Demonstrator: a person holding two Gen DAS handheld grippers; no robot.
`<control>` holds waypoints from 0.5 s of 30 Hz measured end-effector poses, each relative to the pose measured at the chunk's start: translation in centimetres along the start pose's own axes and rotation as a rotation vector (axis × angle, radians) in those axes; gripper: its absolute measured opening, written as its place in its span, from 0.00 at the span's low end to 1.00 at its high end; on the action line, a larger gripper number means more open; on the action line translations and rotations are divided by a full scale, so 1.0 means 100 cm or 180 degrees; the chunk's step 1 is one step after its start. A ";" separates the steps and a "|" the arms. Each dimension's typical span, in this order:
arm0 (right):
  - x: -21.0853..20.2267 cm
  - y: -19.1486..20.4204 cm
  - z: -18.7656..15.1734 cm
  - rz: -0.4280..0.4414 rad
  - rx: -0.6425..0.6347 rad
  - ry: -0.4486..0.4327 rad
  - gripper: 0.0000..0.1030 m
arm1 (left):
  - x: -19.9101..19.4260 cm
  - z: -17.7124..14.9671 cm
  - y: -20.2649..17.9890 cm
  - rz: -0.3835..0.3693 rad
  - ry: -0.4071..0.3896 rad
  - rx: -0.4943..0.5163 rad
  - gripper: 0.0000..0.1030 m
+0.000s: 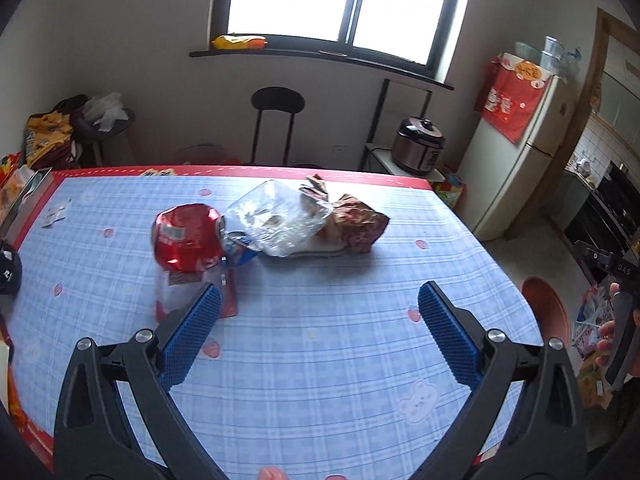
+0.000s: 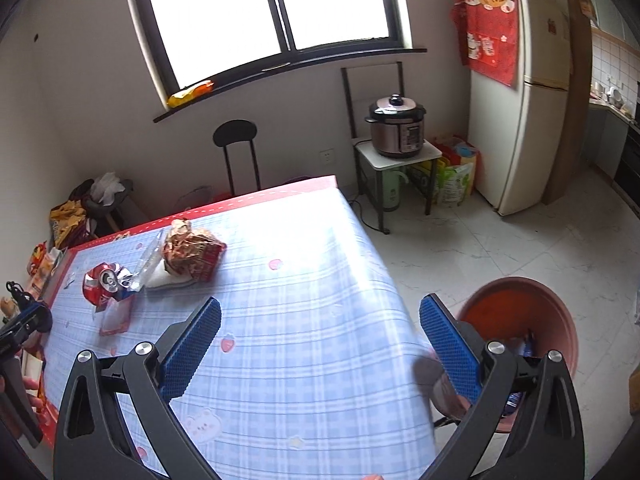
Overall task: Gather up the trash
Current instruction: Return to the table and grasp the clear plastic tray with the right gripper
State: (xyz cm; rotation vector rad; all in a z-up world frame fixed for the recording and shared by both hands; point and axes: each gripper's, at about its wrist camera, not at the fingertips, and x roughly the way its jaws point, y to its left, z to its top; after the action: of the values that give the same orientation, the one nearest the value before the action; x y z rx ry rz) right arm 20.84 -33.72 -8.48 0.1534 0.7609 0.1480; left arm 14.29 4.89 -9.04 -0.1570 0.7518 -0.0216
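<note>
While both grippers hang above the desk [image 1: 320, 360] empty, trash sits in a cluster toward the far-left part of the blue plaid cloth. Left gripper [image 1: 319, 312]: fingers [image 1: 192, 332] spread wide, nothing between them, blue pads facing in. Right gripper [image 2: 320, 320]: fingers [image 2: 450, 346] also spread wide, nothing held, positioned over the desk's right edge.

Trash items: crushed red can [image 1: 186, 238] lying on its side, left of the pile, with a flat red-and-clear wrapper [image 1: 192, 292] just near of it, touching or overlapping. Small blue wrapper scrap [image 1: 240, 250] between can and clear plastic container [image 1: 280, 220]. Crumpled brown-red snack bag [image 1: 356, 222] touching the container's right side. White flat piece under the container, detail unclear.

Red-brown bin [image 2: 560, 320] stands on the floor right of the desk, below the right gripper's right finger; dark and blue stuff inside, can't tell what. Left view shows the same bin's rim at the right desk edge, and a hand [image 1: 608, 332] on the other gripper's handle at far right.
</note>
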 end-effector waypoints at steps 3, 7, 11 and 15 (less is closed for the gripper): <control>0.025 0.045 0.008 0.0154 -0.0142 0.0157 0.95 | 0.000 -0.005 0.043 0.0233 0.0071 -0.0160 0.95; 0.066 0.106 0.013 0.0109 -0.0306 0.0399 0.95 | 0.005 -0.010 0.094 0.0602 0.0157 -0.0394 0.95; 0.105 0.152 0.012 0.0431 -0.0189 0.0404 0.95 | 0.010 -0.016 0.143 0.0638 0.0179 -0.0677 0.95; 0.156 0.197 0.006 0.0743 0.0070 0.0557 0.94 | 0.019 -0.019 0.181 0.0736 0.0249 -0.0766 0.95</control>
State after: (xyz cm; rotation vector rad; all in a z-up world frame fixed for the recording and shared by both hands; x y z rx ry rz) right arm 30.82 -11.56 -14.80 0.2526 0.9181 0.3786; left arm 13.68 22.36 -14.42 -0.2988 0.8458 0.2848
